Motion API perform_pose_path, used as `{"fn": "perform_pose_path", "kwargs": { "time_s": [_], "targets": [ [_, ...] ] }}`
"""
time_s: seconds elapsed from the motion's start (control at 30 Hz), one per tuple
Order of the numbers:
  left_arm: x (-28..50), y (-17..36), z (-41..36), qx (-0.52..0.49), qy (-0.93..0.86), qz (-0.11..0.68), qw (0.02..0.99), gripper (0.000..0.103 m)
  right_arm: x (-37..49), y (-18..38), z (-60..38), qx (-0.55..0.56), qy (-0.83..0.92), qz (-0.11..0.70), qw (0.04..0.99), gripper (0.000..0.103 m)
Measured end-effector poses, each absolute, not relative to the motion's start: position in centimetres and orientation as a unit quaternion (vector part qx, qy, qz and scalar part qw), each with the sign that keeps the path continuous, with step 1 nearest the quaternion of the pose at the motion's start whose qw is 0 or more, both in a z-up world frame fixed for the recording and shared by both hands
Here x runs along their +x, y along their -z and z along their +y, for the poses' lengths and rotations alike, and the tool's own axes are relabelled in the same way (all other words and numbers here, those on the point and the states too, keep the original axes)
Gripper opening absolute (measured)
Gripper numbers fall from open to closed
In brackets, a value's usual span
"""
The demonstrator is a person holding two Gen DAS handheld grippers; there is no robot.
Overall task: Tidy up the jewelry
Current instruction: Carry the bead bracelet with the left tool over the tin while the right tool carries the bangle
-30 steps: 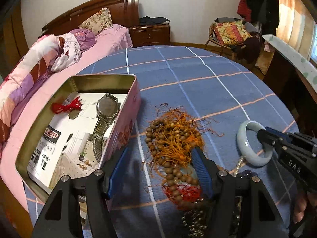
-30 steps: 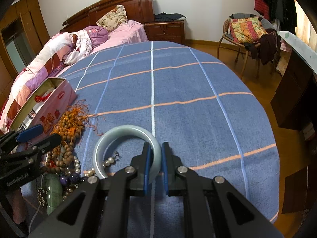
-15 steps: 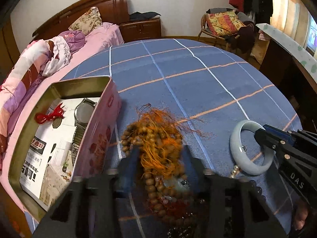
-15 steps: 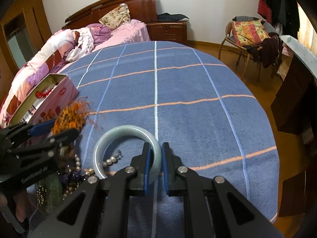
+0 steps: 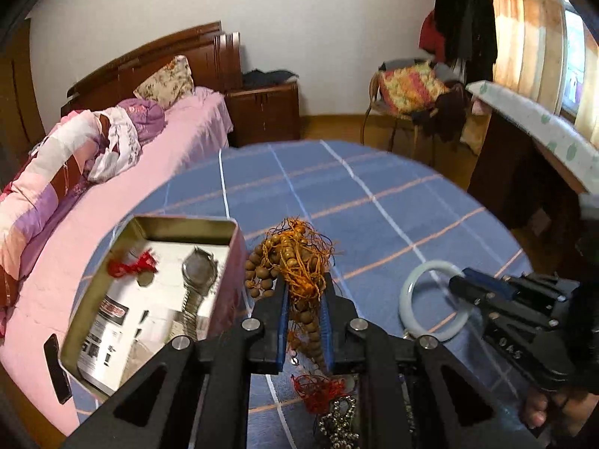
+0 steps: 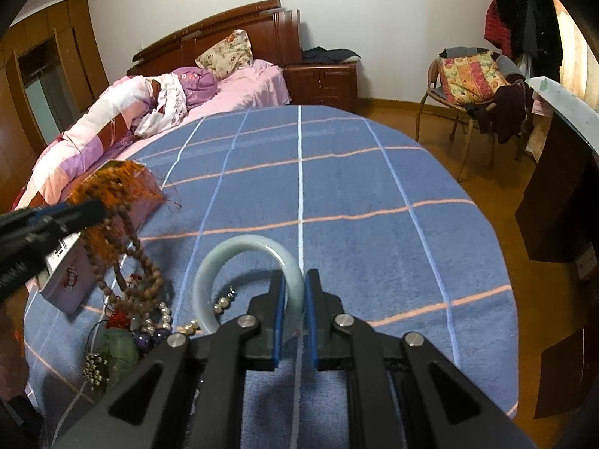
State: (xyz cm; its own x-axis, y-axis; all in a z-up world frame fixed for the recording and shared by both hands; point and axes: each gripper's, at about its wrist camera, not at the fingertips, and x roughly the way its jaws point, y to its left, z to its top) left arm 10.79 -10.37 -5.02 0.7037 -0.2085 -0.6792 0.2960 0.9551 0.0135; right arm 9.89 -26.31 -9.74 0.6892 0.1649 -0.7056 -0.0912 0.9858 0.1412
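Beyond the blue checked tablecloth stands a bed with pink sheets, a floral pillow at its wooden headboard — beside it a nightstand, further right a clothes-laden chair.

Tin contents blurred, label print unreadable. Right of tin, bead strand lower loops hidden betw. left gripper arms; pile below cut off by frame edge.

The left gripper, wide open around the wooden bead strand a second ago, is closing on it, beads and orange tassel between the pads. The strand now hangs lifted off the blue cloth, beside the tin.
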Motion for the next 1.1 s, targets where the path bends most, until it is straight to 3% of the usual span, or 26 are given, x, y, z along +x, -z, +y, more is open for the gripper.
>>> {"fn": "perform_pose_path", "kwargs": {
  "time_s": [0.57, 1.1],
  "targets": [
    [9.0, 0.0, -7.5, 0.023, 0.153, 0.31, 0.938, 0.014, 8.7, 6.6, -25.1, 0.05, -0.085, 0.35, 0.932, 0.013],
    [9.8, -1.5, -2.1, 0.019, 0.102, 0.292, 0.951, 0.014, 10.2, 4.1, -20.5, 0.019, -0.129, 0.333, 0.934, 0.013]
  ]
}}
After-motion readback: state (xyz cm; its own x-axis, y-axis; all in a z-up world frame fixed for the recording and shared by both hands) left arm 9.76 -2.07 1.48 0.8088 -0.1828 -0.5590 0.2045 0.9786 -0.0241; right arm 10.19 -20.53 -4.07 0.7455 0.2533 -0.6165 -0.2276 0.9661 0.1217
